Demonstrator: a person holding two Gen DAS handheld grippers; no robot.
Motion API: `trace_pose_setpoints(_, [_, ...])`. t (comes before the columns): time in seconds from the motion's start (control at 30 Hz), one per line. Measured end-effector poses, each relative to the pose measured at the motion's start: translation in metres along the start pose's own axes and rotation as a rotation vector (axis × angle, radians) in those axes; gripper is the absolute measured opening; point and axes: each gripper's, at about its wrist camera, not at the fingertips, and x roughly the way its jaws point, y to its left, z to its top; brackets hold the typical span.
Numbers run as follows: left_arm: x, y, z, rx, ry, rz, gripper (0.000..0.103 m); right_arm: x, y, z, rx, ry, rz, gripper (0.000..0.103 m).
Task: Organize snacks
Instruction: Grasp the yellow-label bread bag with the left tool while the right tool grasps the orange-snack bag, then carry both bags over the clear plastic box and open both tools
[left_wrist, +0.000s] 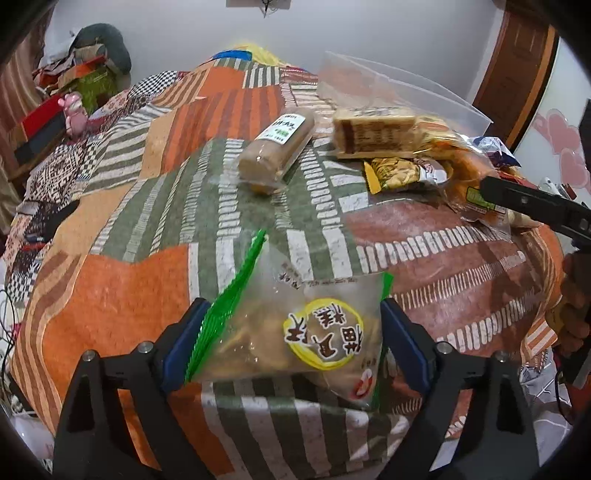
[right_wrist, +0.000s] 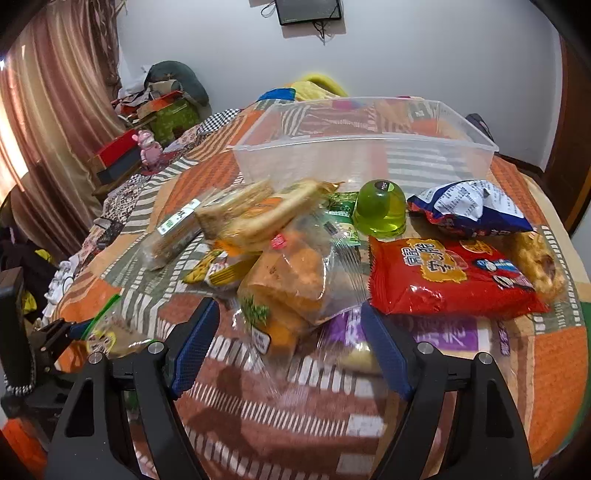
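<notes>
My left gripper (left_wrist: 291, 343) is shut on a clear snack bag with green edges and a yellow round label (left_wrist: 295, 332), held just above the patchwork bedspread. That bag also shows at the lower left of the right wrist view (right_wrist: 107, 336). My right gripper (right_wrist: 290, 343) is open, its fingers on either side of a clear bag of orange pastries (right_wrist: 291, 280) without pressing it. An empty clear plastic bin (right_wrist: 365, 147) stands behind the snack pile. A brown roll cake in a wrapper (left_wrist: 277, 151) and a wrapped sandwich (left_wrist: 373, 133) lie ahead of the left gripper.
A red chip bag (right_wrist: 450, 277), a blue and white bag (right_wrist: 469, 208), a green jelly cup (right_wrist: 380, 210) and a small yellow packet (right_wrist: 214, 271) lie on the bedspread (left_wrist: 147, 288). Boxes and a pink toy (right_wrist: 149, 146) sit at the far left by the curtain.
</notes>
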Motion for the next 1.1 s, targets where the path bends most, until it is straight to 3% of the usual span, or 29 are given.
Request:
trace_pose_setpoints(0.2, [0.002,-0.007,0.004,0.048,-0.01,-0.001,0.078,0.009,0.005,0.005,-0.028,0.008,-0.026,0.077])
trace_pose_setpoints(0.37, [-0.001,-0.01,0.005,0.054,-0.016,-0.006,0.071,0.018,0.0,0.004,-0.022,0.035,-0.01,0.054])
trace_pose_setpoints(0.43, [-0.002,-0.011,0.006,0.055,-0.019,-0.012,0.07,0.017,-0.001,0.005,-0.01,0.035,0.015,0.051])
trace_pose_setpoints(0.6, [-0.012,-0.014,0.012,0.065,-0.05,0.004,0.063,0.005,0.003,0.002,-0.027,0.027,0.027,0.048])
trace_pose_setpoints(0.77, [-0.027,-0.014,0.027,0.05,-0.094,0.001,0.047,-0.012,0.003,0.006,-0.034,-0.019,0.025,0.048])
trace_pose_setpoints(0.83, [-0.029,-0.014,0.033,0.044,-0.099,0.008,0.035,-0.019,0.003,0.009,-0.031,-0.04,0.032,0.048])
trace_pose_setpoints(0.9, [-0.029,-0.013,0.037,0.034,-0.097,0.016,0.033,-0.024,0.002,0.014,-0.031,-0.061,0.034,0.048])
trace_pose_setpoints(1.03, [-0.03,-0.009,0.037,0.019,-0.082,0.014,0.037,-0.036,-0.002,0.017,-0.039,-0.097,0.029,0.048])
trace_pose_setpoints(1.07, [-0.03,-0.009,0.036,0.017,-0.07,0.016,0.044,-0.038,-0.004,0.018,-0.035,-0.101,0.03,0.048])
trace_pose_setpoints(1.1, [-0.029,-0.008,0.035,0.016,-0.059,0.022,0.064,-0.04,-0.005,0.017,-0.032,-0.104,0.03,0.048])
